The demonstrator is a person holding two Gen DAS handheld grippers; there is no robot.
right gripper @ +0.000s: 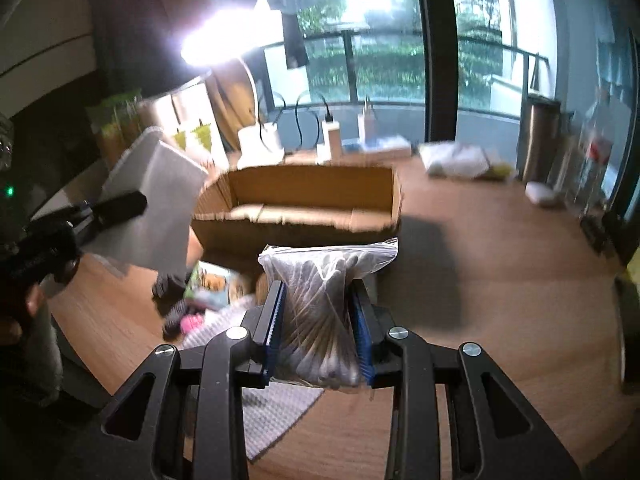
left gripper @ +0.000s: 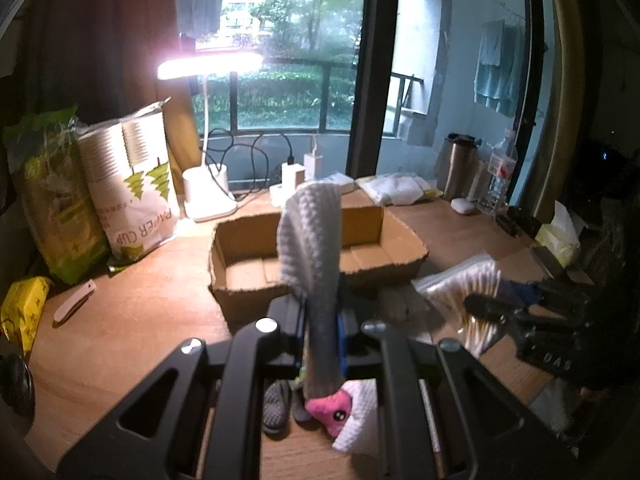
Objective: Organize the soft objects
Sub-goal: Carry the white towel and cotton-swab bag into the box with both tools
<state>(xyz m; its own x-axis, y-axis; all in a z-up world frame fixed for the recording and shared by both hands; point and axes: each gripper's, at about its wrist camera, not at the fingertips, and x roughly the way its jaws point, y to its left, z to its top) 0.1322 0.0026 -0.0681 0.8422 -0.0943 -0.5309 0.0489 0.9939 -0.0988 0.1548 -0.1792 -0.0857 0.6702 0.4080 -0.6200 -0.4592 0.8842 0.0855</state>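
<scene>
Left tongs (left gripper: 320, 320): I've got them clamped on the white waffle cloth (left gripper: 310, 236), held above the counter (left gripper: 120, 320) before the cardboard box (left gripper: 400, 256).
Right tongs (right gripper: 318, 328): I'm gripping the cotton-swab bag (right gripper: 328, 280), just short of that box.

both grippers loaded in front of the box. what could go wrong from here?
1. The right gripper clamps the clear bag of cotton swabs by its lower part; the slick, top-heavy bag might slip or flop.
2. The left gripper pinches the gray waffle cloth only at one edge; the drooping end may catch the cardboard box wall.
3. Both grippers face the same box, so they could collide.
</scene>
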